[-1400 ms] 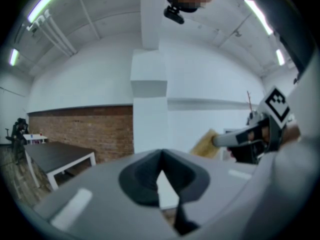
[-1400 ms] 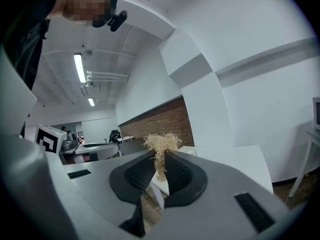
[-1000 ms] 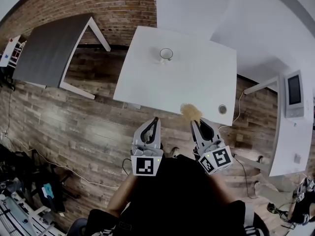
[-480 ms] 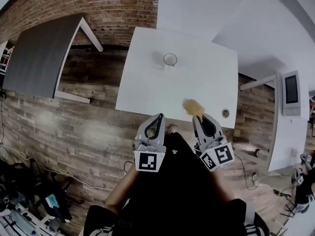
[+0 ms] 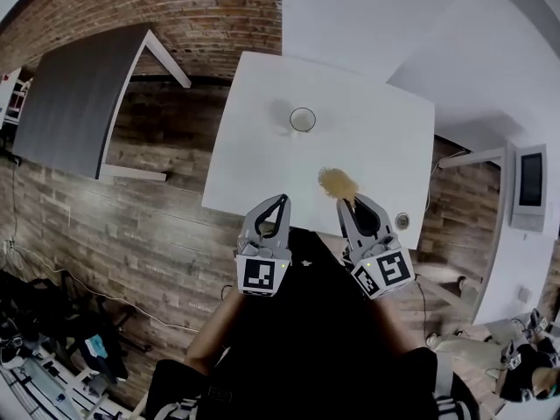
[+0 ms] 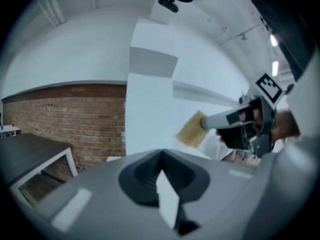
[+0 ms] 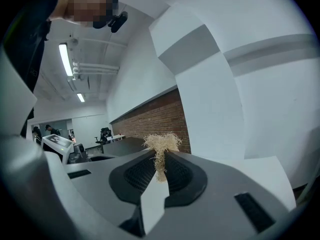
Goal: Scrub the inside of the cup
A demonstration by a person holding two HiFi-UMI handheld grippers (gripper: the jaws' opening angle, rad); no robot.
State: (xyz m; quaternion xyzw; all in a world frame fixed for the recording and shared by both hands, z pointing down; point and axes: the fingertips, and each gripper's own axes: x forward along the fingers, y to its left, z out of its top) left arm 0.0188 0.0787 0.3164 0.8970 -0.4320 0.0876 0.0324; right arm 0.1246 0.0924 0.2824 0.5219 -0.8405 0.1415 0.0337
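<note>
A small clear cup point(image 5: 303, 119) stands upright on the white table point(image 5: 254, 160), towards its far side. My right gripper point(image 5: 346, 201) is shut on a tan fibrous scrubber point(image 5: 336, 182), which hangs over the table's near part, well short of the cup. In the right gripper view the scrubber point(image 7: 161, 145) sticks up from the closed jaws of the right gripper point(image 7: 160, 160). My left gripper point(image 5: 282, 199) is shut and empty at the table's near edge. The left gripper view shows its closed tips point(image 6: 161, 156) and, off to the right, the scrubber point(image 6: 192, 130).
A dark grey table point(image 5: 74, 94) stands to the left against a brick wall point(image 5: 175, 7). The white table has a round cable port point(image 5: 402, 220) near its right front corner. A monitor point(image 5: 529, 182) sits at the far right. Wood flooring lies below.
The table and cup have drawn closer in the head view. The scrubber has gone from the table's near edge to above its surface. Both grippers stay shut.
</note>
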